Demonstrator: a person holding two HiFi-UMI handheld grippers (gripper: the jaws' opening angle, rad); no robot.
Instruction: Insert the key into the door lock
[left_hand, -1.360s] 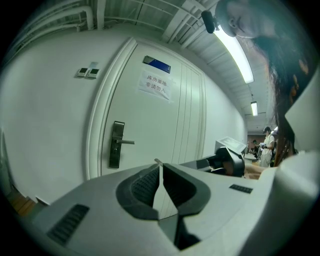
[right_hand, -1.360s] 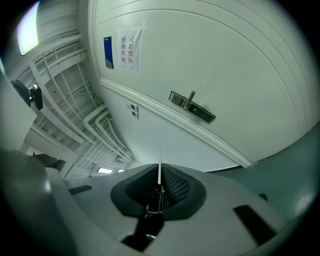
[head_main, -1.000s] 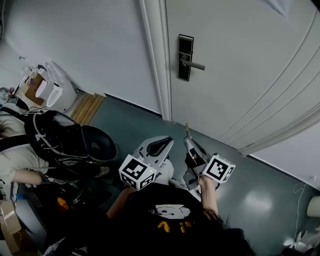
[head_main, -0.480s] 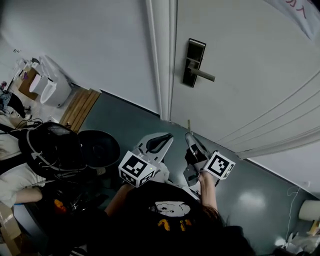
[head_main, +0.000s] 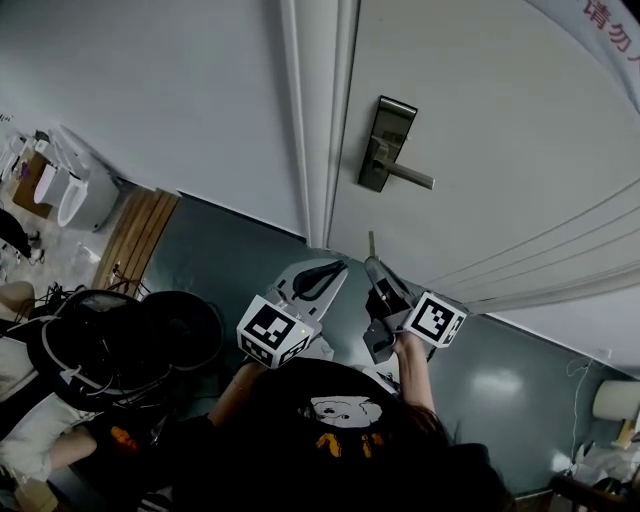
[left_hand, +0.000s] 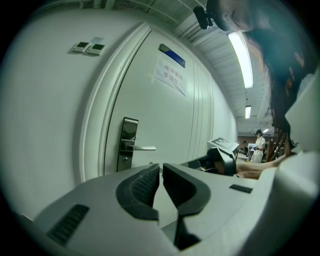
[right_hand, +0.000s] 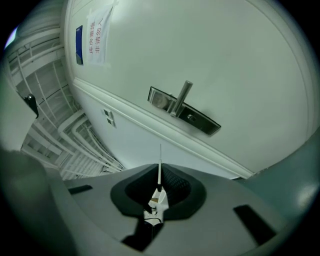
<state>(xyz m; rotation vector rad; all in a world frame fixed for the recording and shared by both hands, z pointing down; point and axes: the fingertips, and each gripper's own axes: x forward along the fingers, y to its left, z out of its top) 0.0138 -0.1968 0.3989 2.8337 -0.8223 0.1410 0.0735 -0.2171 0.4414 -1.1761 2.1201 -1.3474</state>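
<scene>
The key (right_hand: 159, 167) is sitting pinched at its head between the closed jaws of the right tongs (right_hand: 159, 176), its thin blade sticking straight out towards the door lock (right_hand: 182, 109) and not touching it. From the head view, the key (head_main: 372, 243) is standing up from the right tongs (head_main: 372, 265) just below the door lock (head_main: 377, 145), and the gap between them is looking narrower than a second ago; the lock plate is also showing larger and lower in the picture than before. The left tongs (head_main: 335, 268) are hovering just beside the right pair, to their left, in much the same place as earlier. In their own view the left tongs (left_hand: 161, 172) are showing jaws brought together with nothing between them.

The dark clutter at the left of the floor (head_main: 230, 265) is sliding further towards the lower left corner than it was.

Counting: one key, one door lock with one lever handle (head_main: 405, 176), two pairs of tongs, one door (head_main: 500, 110), one door frame (head_main: 318, 120), one paper notice (left_hand: 170, 77) and two wall switches (left_hand: 87, 47).
</scene>
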